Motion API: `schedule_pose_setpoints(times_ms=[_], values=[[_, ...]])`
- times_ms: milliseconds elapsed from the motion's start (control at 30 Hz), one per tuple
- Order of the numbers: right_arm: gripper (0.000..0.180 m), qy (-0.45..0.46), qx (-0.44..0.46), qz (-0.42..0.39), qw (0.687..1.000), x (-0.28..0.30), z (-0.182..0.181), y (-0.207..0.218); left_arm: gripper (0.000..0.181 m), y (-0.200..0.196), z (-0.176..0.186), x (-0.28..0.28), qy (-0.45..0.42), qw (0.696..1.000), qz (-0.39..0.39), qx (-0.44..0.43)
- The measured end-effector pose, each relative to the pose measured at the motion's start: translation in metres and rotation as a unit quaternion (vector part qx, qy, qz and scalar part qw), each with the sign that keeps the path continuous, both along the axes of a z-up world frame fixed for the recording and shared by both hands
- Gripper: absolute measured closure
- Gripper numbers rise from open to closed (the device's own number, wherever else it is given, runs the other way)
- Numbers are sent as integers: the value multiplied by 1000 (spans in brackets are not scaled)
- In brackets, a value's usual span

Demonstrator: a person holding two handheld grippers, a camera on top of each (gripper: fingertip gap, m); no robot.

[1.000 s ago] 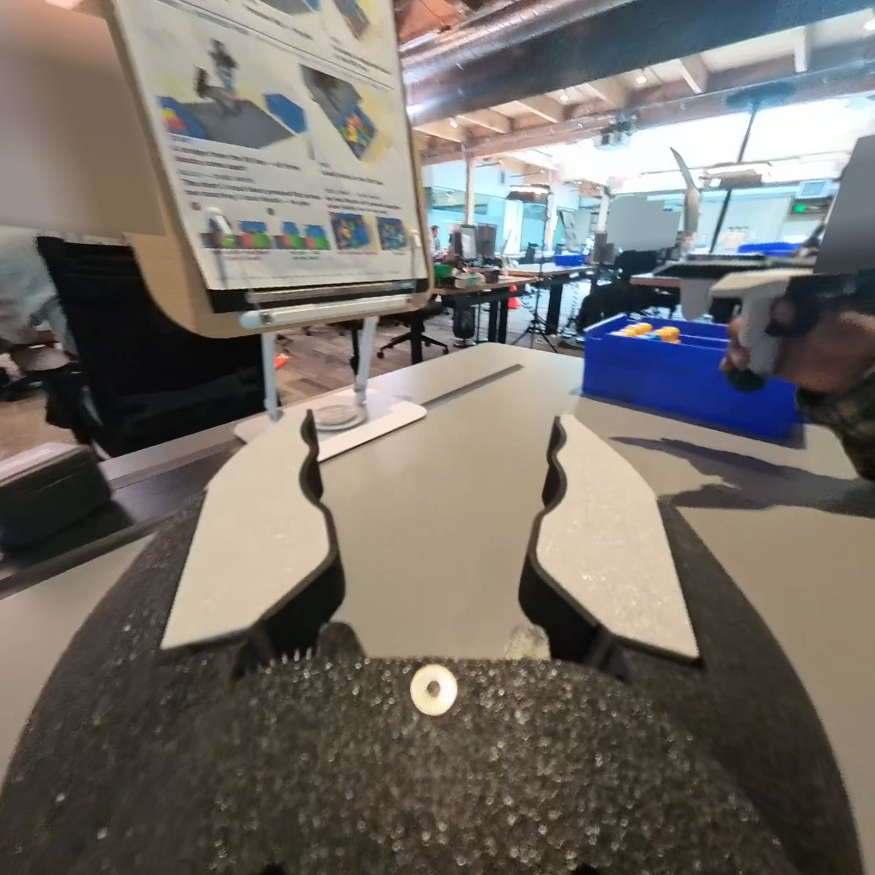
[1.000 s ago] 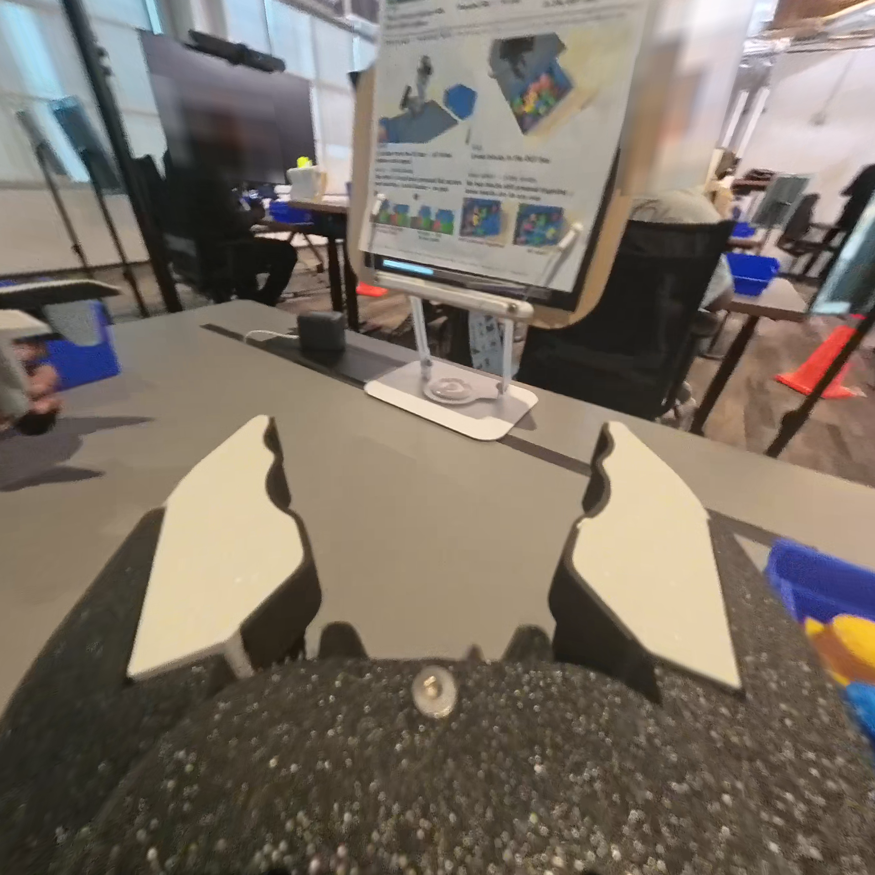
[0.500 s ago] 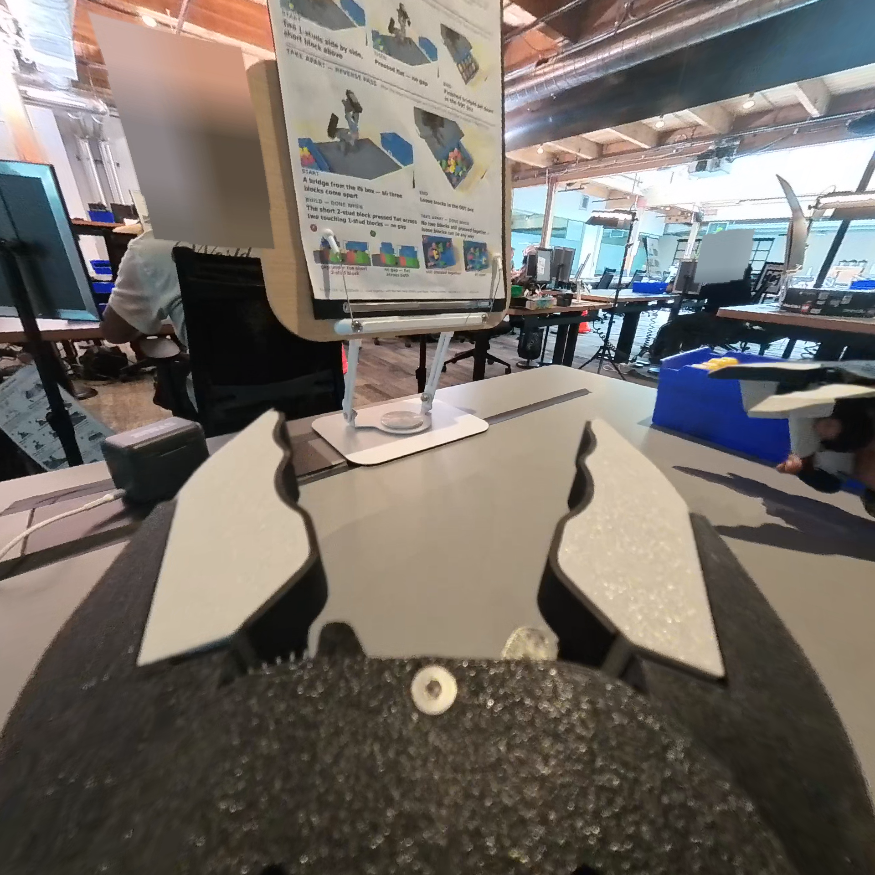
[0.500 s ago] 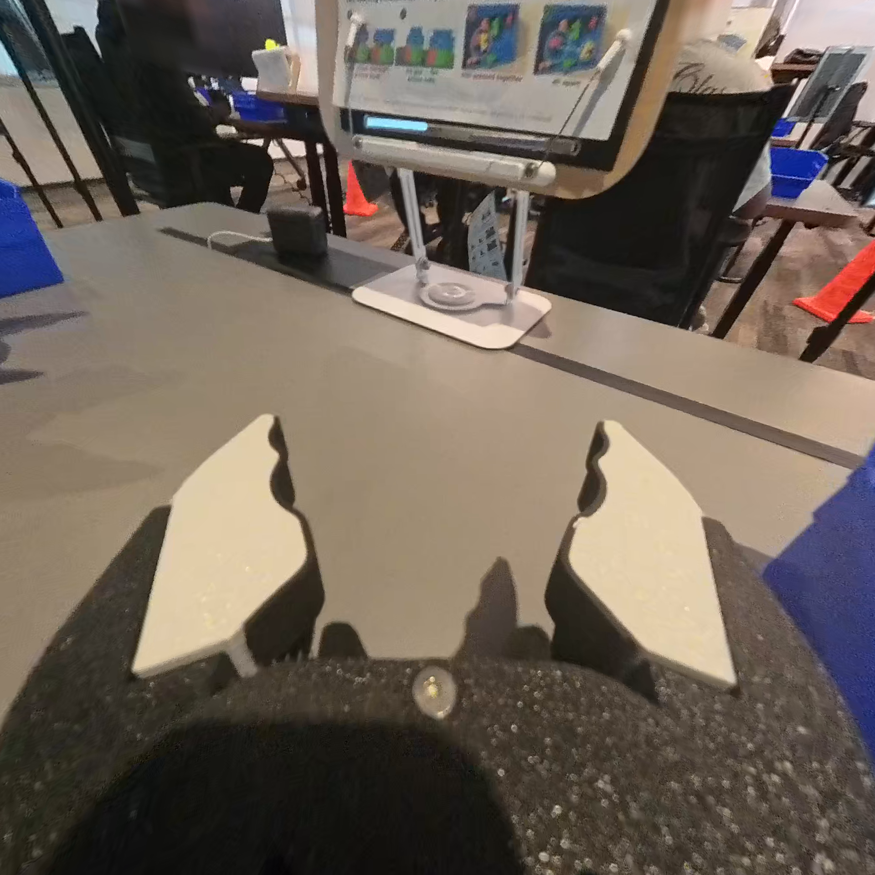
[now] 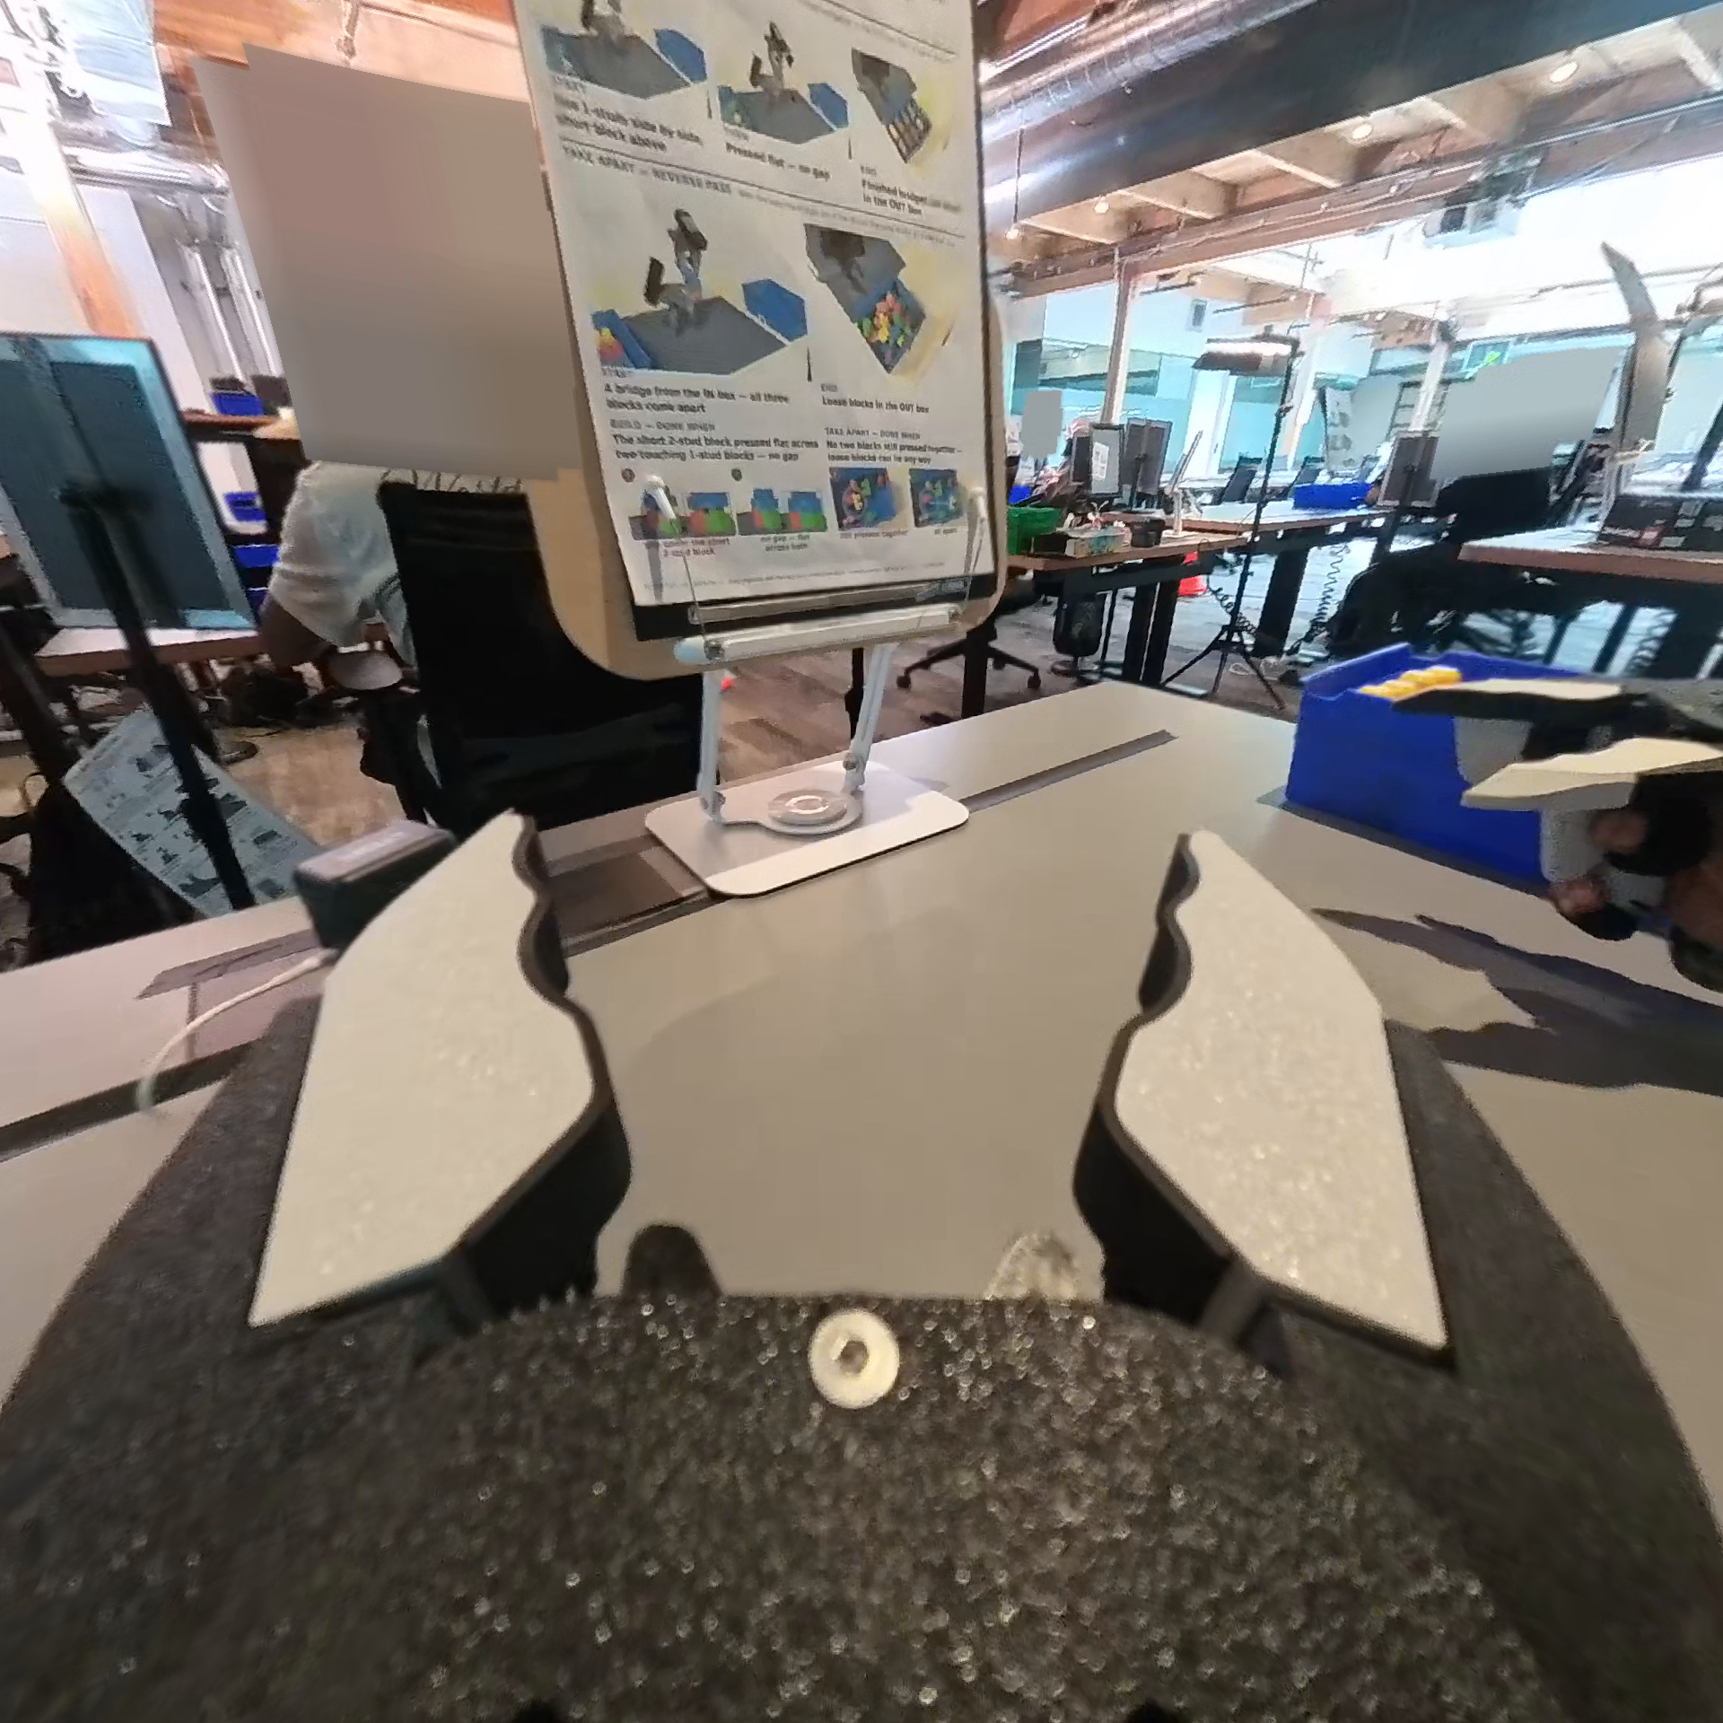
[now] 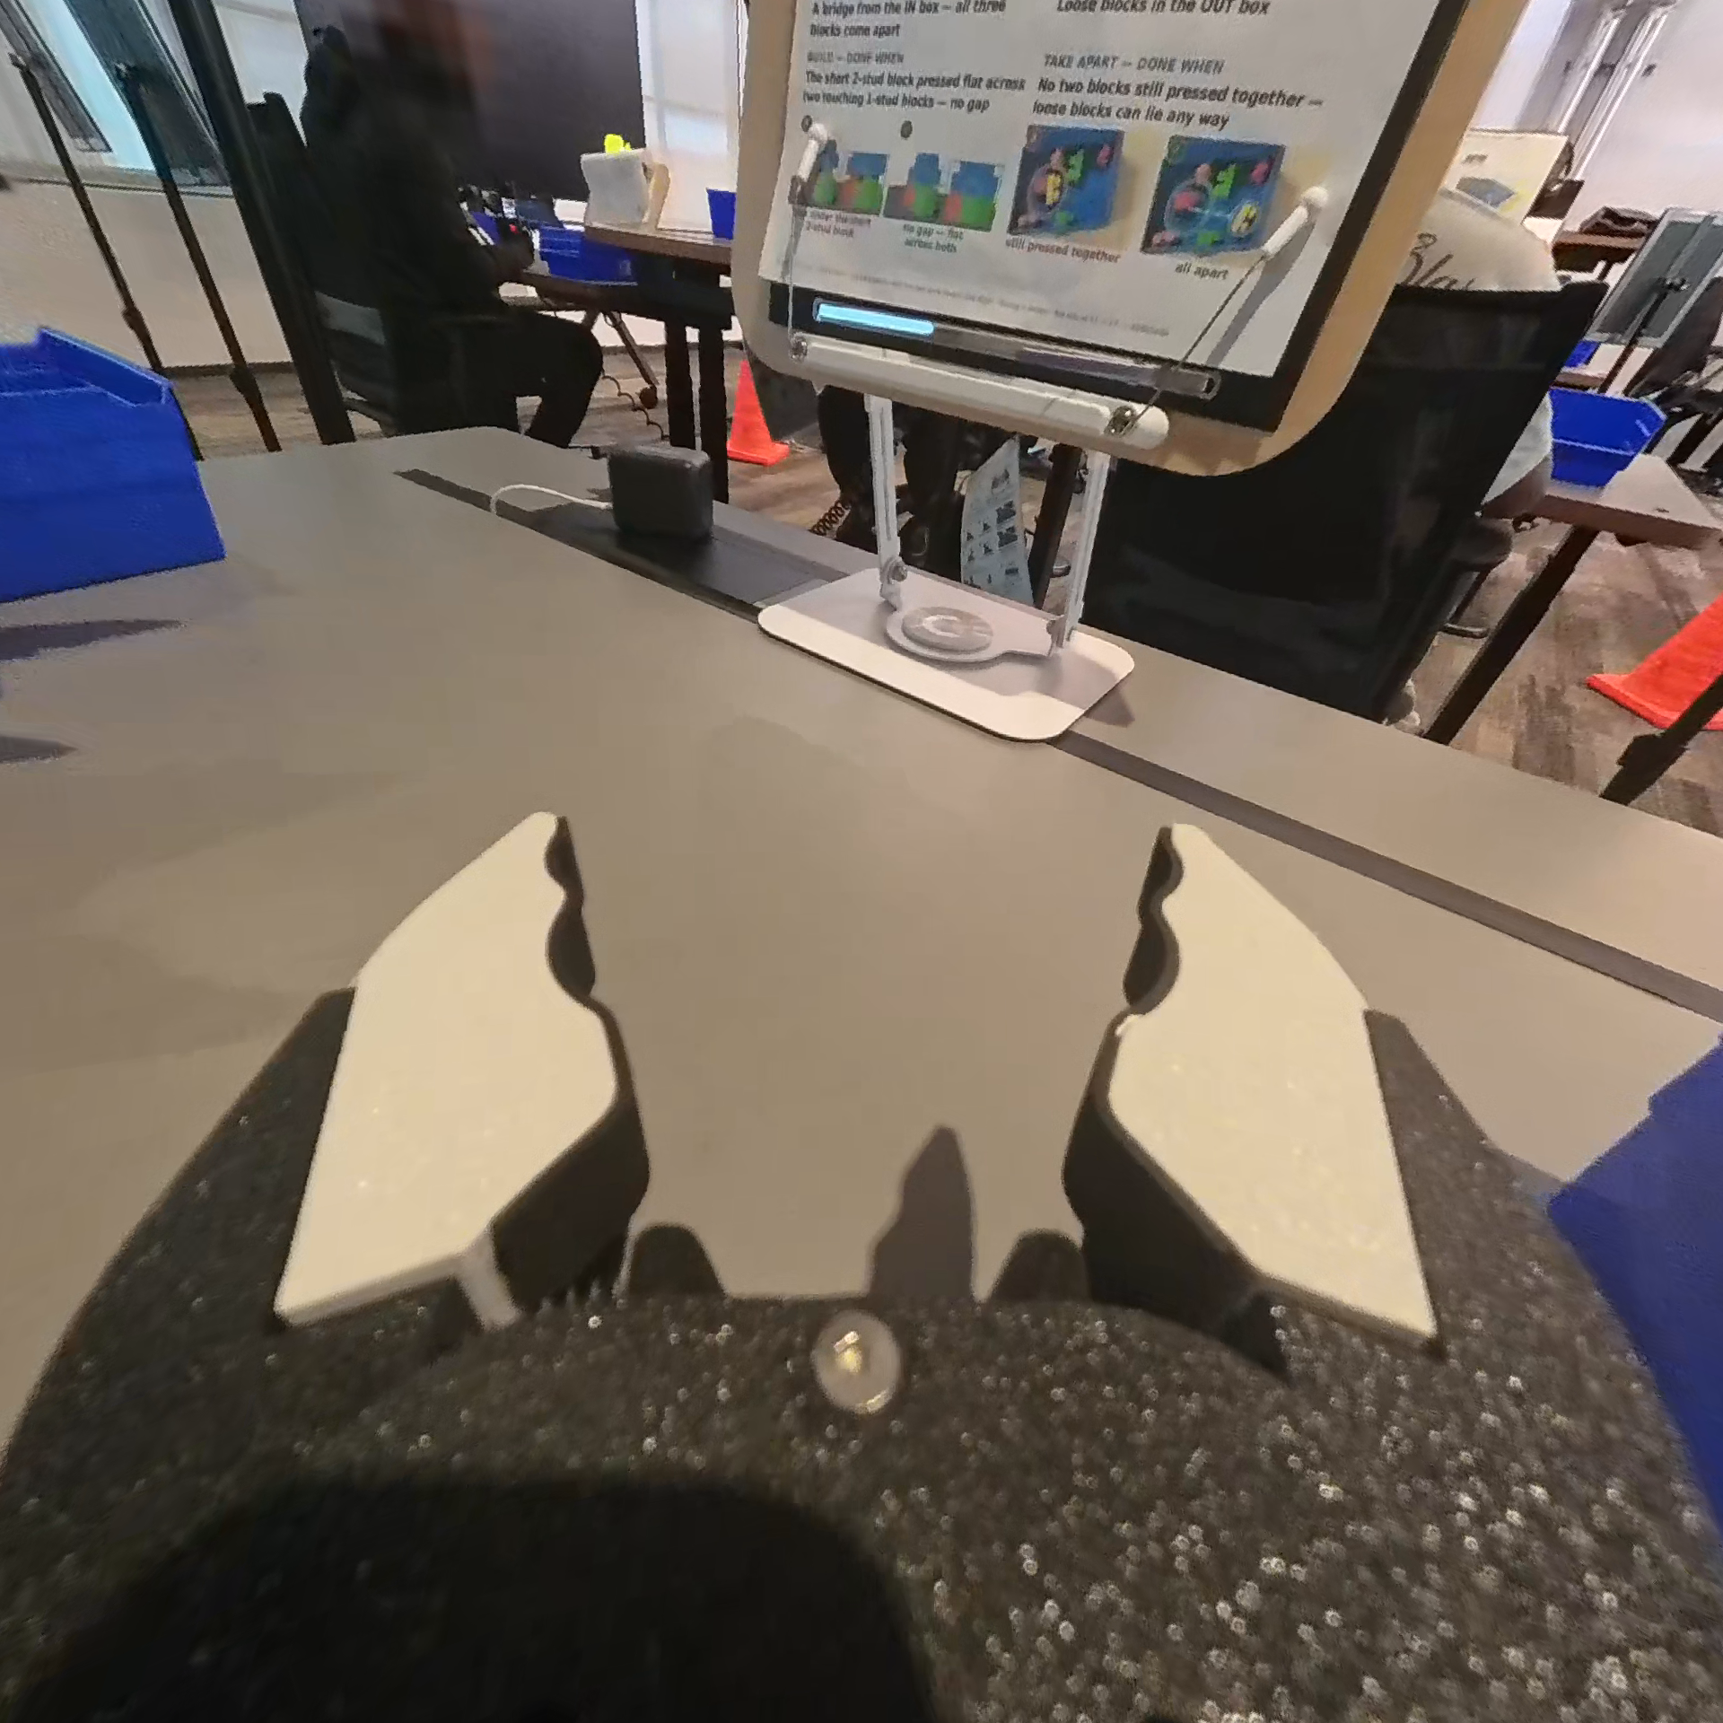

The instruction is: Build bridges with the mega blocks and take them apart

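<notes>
My left gripper (image 5: 855, 834) is open and empty above the grey table (image 5: 839, 1026). My right gripper (image 6: 858, 830) is open and empty, low over the same table. It also shows in the left wrist view (image 5: 1454, 746), held by a hand at the far right, in front of a blue bin (image 5: 1371, 774). Yellow blocks (image 5: 1408, 685) show over that bin's rim. A corner of a blue bin (image 6: 1660, 1212) sits just right of my right gripper, its contents hidden. Another blue bin (image 6: 84, 485) stands at the table's far left. No block lies on the table.
An instruction sheet on a stand (image 5: 792, 326) rises at the table's far edge, its white base plate (image 6: 942, 667) on the table. A black charger box (image 6: 657, 489) with a white cable sits left of it. Seated people, chairs and orange cones (image 6: 755, 420) are beyond.
The left view has turned so the stand sits in the centre. The right view has tipped down toward the table, then lifted slightly. Both grippers stayed open and empty.
</notes>
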State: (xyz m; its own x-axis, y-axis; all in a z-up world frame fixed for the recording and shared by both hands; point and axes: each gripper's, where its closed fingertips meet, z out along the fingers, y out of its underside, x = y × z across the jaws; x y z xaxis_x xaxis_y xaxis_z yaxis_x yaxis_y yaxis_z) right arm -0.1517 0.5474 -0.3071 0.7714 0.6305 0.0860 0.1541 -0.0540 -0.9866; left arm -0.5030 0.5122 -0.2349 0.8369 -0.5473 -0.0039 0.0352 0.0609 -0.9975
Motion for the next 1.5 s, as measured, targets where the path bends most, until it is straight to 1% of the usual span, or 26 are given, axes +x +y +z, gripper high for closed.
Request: schedule_pose_setpoints(times_ms=[133, 267, 333, 433, 533, 733, 767, 867, 900, 1167, 1400, 1500], values=[[67, 0, -14, 9, 1000, -3, -5, 0, 66, -21, 18, -24, 20, 1000, 7, -16], [69, -5, -20, 15, 1000, -6, -7, -2, 72, -41, 46, -59, 38, 999, 28, -16], [69, -8, -22, 18, 1000, -8, -8, -2, 73, -49, 55, -81, 60, 997, 48, -24], [72, -7, -26, 28, 999, -11, -9, -4, 76, -57, 62, -116, 100, 991, 79, -46], [72, -8, -29, 26, 999, -10, -11, -3, 78, -65, 64, -153, 116, 985, 107, -72], [75, -7, -38, 24, 999, -7, -15, -1, 79, -75, 40, -220, 129, 970, 148, -145], [76, -6, -39, 24, 999, -7, -15, -1, 81, -77, 35, -228, 129, 967, 152, -156], [86, -8, -44, 28, 999, -7, -18, -1, 86, -81, 19, -248, 129, 962, 156, -186], [89, -9, -46, 30, 998, -7, -19, -1, 87, -83, 14, -252, 131, 960, 154, -194], [90, -9, -54, 34, 998, -9, -23, -1, 99, -91, -21, -285, 144, 940, 148, -271], [93, -17, -64, 42, 997, -12, -30, -1, 105, -98, -60, -295, 172, 912, 142, -345], [94, -16, -63, 44, 997, -12, -30, -1, 108, -111, -71, -295, 212, 895, 120, -375]])
